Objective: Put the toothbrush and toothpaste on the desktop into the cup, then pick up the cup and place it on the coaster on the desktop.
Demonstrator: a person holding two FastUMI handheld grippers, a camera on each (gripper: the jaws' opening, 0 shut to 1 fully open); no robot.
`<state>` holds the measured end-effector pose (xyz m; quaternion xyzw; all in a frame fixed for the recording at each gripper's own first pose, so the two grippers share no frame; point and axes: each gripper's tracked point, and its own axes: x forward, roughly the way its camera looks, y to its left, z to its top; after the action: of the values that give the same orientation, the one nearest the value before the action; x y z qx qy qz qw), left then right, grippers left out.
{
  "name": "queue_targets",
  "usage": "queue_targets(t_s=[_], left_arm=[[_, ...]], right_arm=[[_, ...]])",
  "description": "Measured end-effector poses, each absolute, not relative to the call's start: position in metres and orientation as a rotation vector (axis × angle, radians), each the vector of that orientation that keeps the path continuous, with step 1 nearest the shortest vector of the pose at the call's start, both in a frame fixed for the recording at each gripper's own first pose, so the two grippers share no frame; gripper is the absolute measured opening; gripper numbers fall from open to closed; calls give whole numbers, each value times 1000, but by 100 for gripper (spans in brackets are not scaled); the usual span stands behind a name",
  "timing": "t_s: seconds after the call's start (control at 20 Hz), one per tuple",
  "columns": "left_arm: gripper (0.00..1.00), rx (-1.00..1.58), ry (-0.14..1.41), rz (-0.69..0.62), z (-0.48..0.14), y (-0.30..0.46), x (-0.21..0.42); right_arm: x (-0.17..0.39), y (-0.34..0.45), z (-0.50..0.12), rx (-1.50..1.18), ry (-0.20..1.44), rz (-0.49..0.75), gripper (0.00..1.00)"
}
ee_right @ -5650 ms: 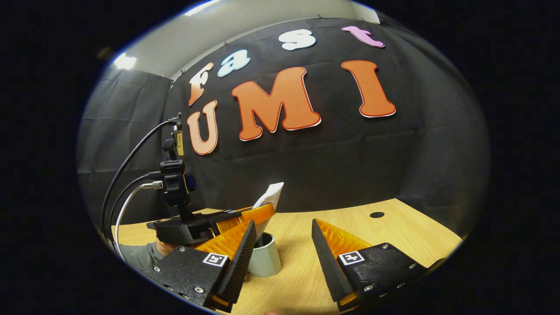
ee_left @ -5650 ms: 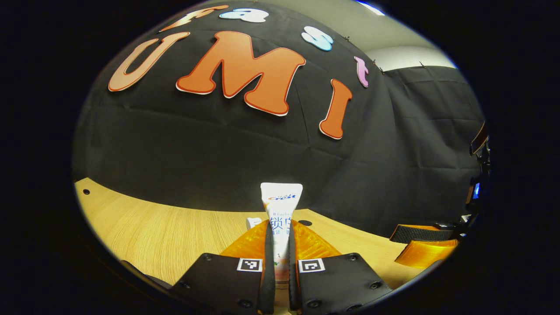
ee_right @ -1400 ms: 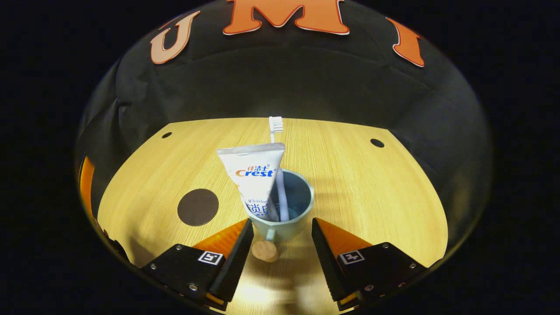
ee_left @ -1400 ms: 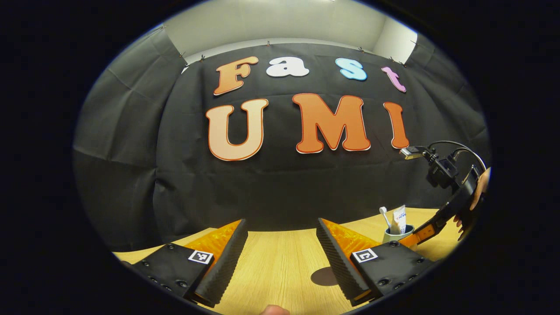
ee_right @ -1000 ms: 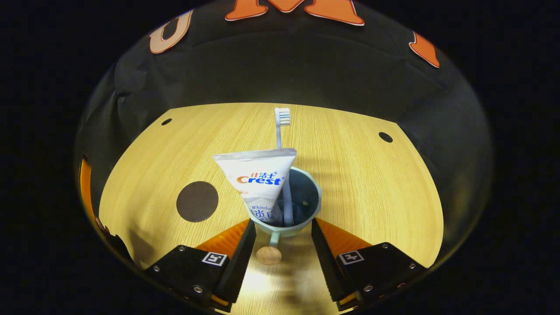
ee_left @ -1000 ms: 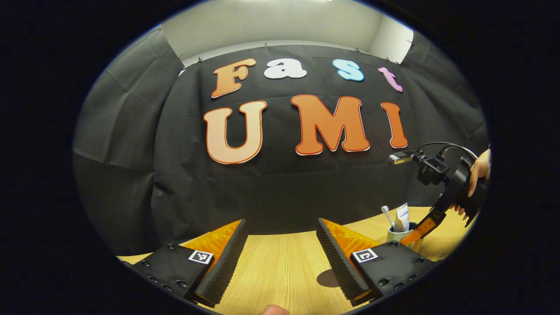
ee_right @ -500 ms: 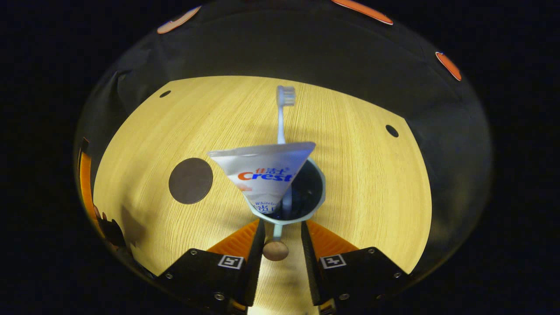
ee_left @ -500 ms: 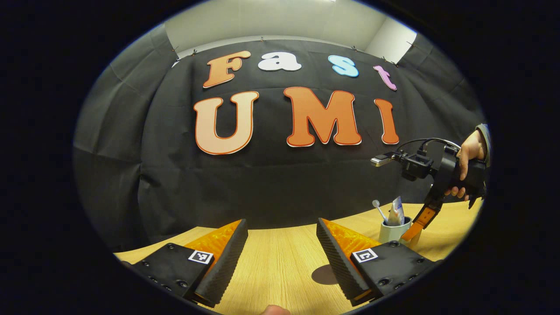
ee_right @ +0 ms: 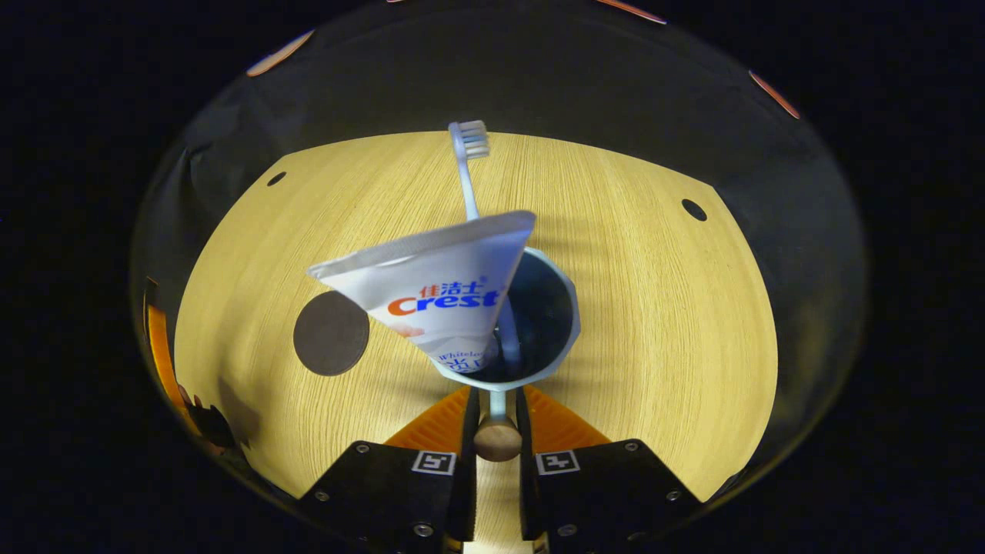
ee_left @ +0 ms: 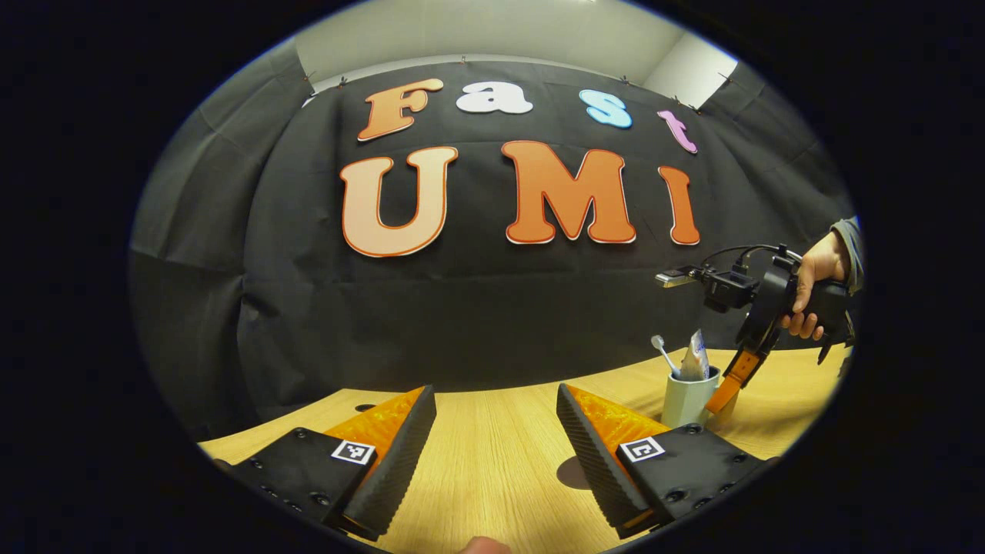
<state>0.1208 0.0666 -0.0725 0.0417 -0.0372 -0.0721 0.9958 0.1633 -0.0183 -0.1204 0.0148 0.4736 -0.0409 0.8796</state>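
— Why is the right gripper (ee_right: pixel 492 431) coming at the cup (ee_right: pixel 565 327) from so high up?

— Seems it's the handle (ee_right: pixel 496 435) it wants. From the right gripper view you look almost straight down into the cup, and the handle, with its round wooden end, sticks out towards the camera. The two fingers have it pinched between them, one on each side.

— And the toothbrush (ee_right: pixel 467 165) and toothpaste (ee_right: pixel 431 288)?

— Both standing in the cup. The tube leans over to the left of the rim and the brush rises behind it, bristles at the top. I'd say that's why the grip is low on the handle: nothing up there to knock.

— So what's left?

— The coaster (ee_right: pixel 331 332), that dark disc lying on the desktop (ee_right: pixel 654 308) to the left of the cup, near but apart from it. The cup isn't on it yet. Whether it has left the wood at all, I can't tell.

— And the left gripper (ee_left: pixel 496 431)?

— Idle, I'd judge. In the left gripper view its fingers are spread wide with nothing between them, low over the desk. Off to its right you see the cup (ee_left: pixel 687 396) with a hand (ee_left: pixel 808 296) holding the other gripper to it. Keeping clear of the carry, I'd guess
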Motion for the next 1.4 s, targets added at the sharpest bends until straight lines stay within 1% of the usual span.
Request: queue_targets(t_s=[0.05, 0.2, 0.25, 0.3, 0.6, 1.0, 1.2, 1.4], left_arm=[[99, 78, -65, -155, -74, 65, 122], [99, 61, -38, -160, -80, 73, 124], [95, 48, -27, -161, -82, 76, 127], [100, 45, -18, -156, -85, 78, 129], [99, 18, 24, -155, -91, 86, 129], [100, 81, -3, -114, -83, 89, 112], [100, 57, 15, -72, -84, 104, 92], [99, 62, 1, -71, -78, 103, 84]], right_arm=[[164, -18, -120, 30, 976, -89, 23], [168, -20, -120, 17, 951, -95, 20], [169, -20, -119, 10, 944, -94, 20], [171, -21, -117, 13, 933, -95, 19], [182, -18, -110, 31, 856, -54, 19], [191, -16, -109, -13, 819, 65, 19], [193, -15, -103, -36, 822, 129, 19], [193, -13, -105, -59, 806, 172, 19]])
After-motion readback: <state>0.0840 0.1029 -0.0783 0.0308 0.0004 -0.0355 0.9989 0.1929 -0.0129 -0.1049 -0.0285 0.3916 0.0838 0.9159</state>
